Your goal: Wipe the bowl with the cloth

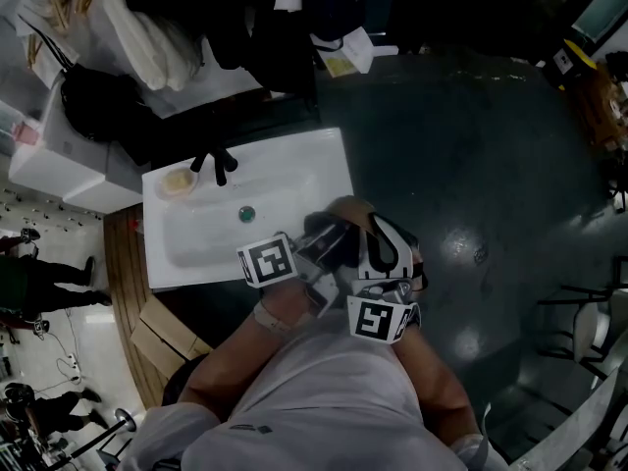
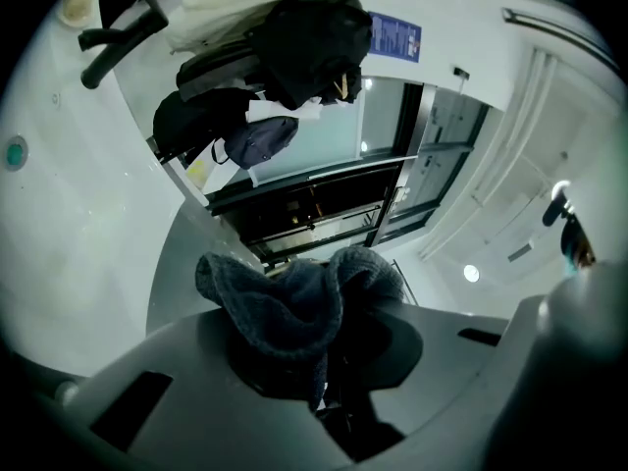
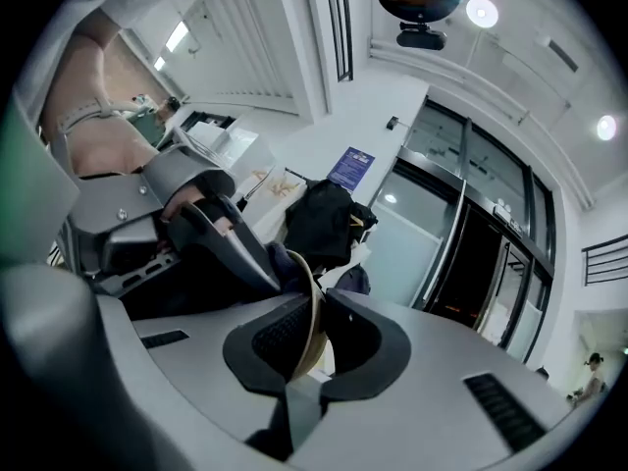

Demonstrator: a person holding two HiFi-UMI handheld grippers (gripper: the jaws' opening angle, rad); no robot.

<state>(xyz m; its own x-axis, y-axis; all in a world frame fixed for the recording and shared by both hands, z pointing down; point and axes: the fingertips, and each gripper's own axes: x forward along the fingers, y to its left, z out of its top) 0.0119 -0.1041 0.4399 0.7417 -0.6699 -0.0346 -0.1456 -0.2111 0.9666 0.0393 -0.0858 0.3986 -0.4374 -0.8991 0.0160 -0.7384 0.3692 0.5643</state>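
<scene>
In the head view both grippers meet over the near right corner of a white sink (image 1: 314,155). My left gripper (image 1: 329,243) is shut on a dark grey knitted cloth (image 2: 294,302), which bunches up out of the jaws of that gripper (image 2: 316,361). My right gripper (image 1: 371,235) is shut on the thin tan rim of a bowl (image 3: 312,317); the rim runs edge-on between the black pads of this gripper (image 3: 309,346). The bowl (image 1: 351,207) shows only as a brownish curve beyond the grippers. The left gripper (image 3: 201,234) presses close against the bowl's side.
A black faucet (image 1: 214,163), a green drain (image 1: 246,213) and a tan item (image 1: 179,181) sit at the sink. Dark bags (image 1: 98,101) and white bundles lie on the counter behind. A dark floor (image 1: 471,165) spreads to the right. Cardboard (image 1: 162,332) lies below the sink.
</scene>
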